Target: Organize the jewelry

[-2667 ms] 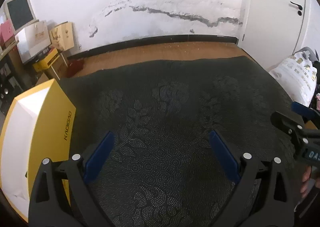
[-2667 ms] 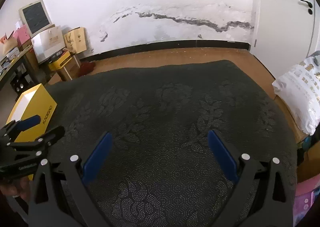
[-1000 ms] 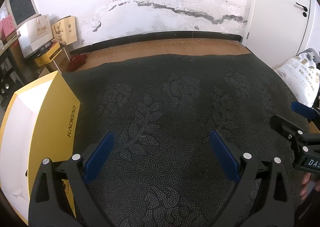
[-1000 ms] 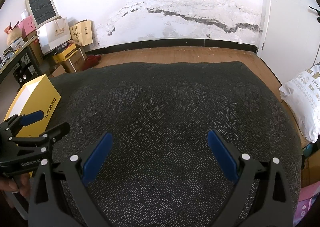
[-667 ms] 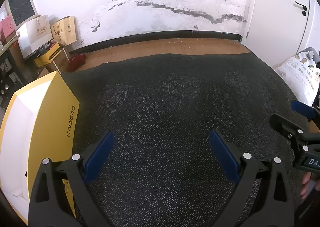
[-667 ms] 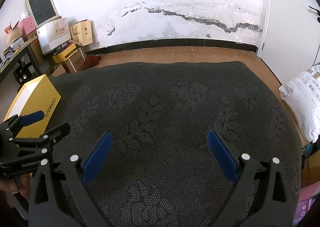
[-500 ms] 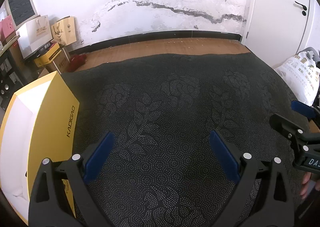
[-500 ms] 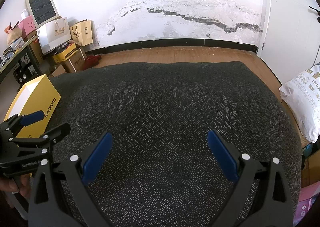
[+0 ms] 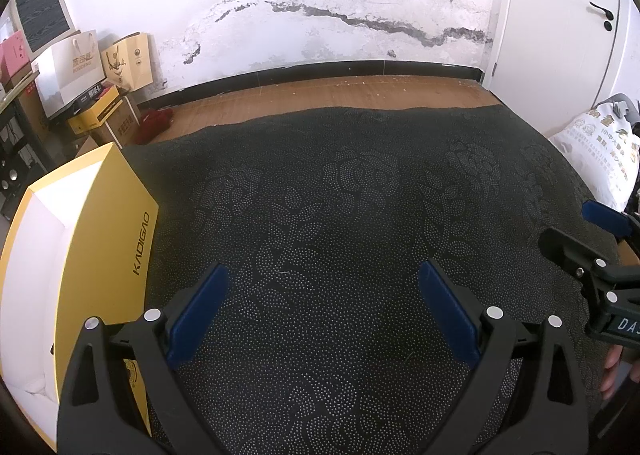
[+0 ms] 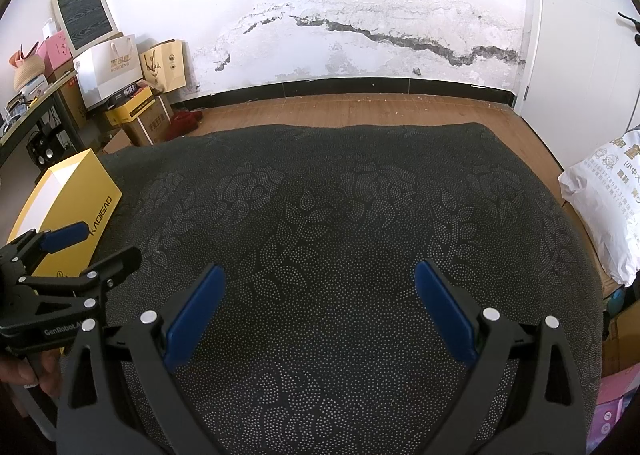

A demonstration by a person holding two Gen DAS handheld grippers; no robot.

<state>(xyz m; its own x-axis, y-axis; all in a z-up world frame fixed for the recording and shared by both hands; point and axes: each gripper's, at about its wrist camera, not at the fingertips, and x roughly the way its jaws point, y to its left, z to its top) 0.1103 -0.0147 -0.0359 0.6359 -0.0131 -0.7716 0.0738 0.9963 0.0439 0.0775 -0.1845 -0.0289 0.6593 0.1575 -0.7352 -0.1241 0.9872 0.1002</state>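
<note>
— Any jewelry sorted yet?
— None in sight; nothing started, by the look of it. Only a yellow box point(image 9: 100, 239) at the left edge of the dark floral-cloth tabletop point(image 9: 340, 215).
— Claws?
— Left claw point(image 9: 323, 307) spread wide, empty. Right claw point(image 10: 320, 305) likewise, holding nothing, above bare cloth.

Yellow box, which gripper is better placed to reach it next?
Left, probably. The yellow box sits right beside the open left gripper, while the open right gripper is farther across the dark cloth.
</note>
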